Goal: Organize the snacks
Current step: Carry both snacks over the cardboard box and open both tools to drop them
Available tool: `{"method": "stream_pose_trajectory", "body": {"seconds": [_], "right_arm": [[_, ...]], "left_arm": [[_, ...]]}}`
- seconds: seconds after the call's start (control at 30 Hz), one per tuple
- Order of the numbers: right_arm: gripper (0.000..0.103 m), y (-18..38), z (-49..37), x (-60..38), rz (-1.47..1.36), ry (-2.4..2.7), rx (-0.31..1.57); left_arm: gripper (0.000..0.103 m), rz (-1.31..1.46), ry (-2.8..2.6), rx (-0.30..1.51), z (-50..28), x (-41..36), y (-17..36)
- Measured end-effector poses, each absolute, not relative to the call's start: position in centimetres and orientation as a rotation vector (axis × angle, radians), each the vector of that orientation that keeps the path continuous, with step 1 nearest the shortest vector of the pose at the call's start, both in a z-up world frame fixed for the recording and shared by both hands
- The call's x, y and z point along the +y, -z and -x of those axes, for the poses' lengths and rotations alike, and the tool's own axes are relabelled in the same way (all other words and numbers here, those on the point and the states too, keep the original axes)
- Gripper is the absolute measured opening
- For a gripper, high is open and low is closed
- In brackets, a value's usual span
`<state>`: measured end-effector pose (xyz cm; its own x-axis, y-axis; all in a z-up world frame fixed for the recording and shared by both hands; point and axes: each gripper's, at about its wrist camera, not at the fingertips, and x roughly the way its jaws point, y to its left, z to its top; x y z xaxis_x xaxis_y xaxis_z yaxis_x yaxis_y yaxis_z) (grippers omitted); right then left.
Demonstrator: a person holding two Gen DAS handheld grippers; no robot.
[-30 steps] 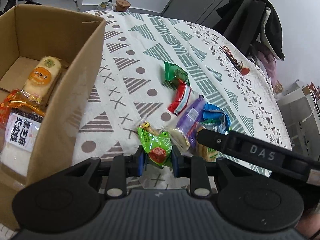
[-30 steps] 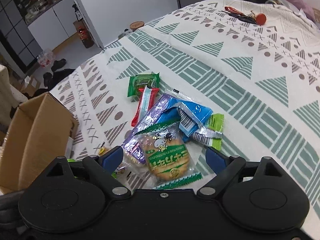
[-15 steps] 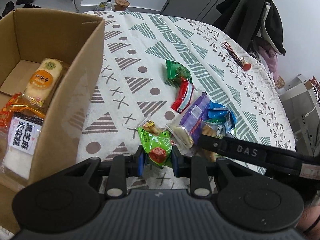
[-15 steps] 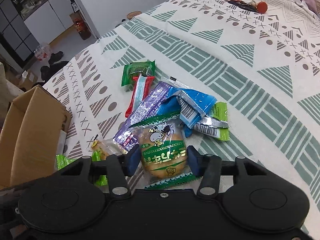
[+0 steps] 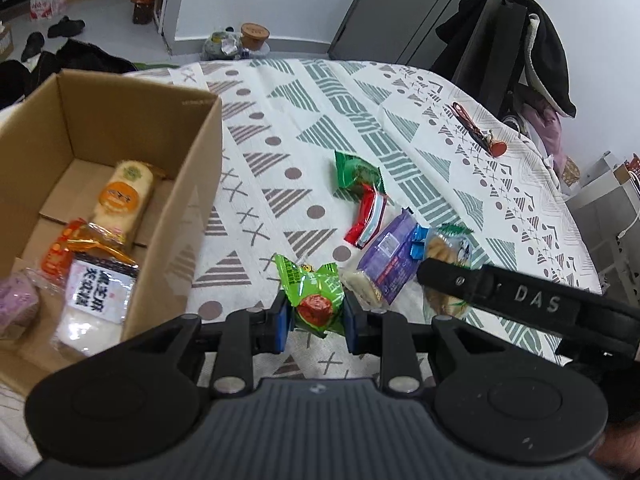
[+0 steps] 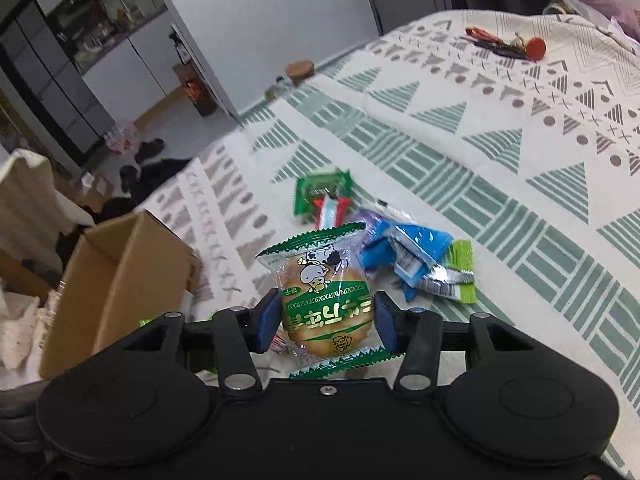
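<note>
Both pinched for boxing: left hand-held gripper (image 5: 316, 316) grips green packet (image 5: 314, 294), right hand-held gripper (image 6: 326, 320) grips biscuit pack (image 6: 324, 296), both beside cardboard box (image 5: 176, 216).

green snack packet (image 5: 314, 296), cow-print biscuit packet (image 6: 327, 300), both held

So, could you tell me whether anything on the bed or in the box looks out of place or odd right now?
Nothing looks damaged or spilled. The one non-snack item is a red-tipped key bunch lying far across the patterned cover, apart from the loose snack pile. The cardboard box stands upright with packets inside.
</note>
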<state>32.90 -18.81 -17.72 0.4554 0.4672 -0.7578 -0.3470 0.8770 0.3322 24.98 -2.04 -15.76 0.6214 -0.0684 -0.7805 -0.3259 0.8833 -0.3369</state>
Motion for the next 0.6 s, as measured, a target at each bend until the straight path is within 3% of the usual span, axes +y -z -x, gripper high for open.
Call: {"method": "stream_pose_trajectory", "body": {"seconds": [0.6], "right_arm": [[0.048,13.2,-30.6,-16.6,-0.206,-0.665,0.853]], "left_arm": [[0.026,0.412,-0.286,0.78,-23.1,1.0,9.0]]}}
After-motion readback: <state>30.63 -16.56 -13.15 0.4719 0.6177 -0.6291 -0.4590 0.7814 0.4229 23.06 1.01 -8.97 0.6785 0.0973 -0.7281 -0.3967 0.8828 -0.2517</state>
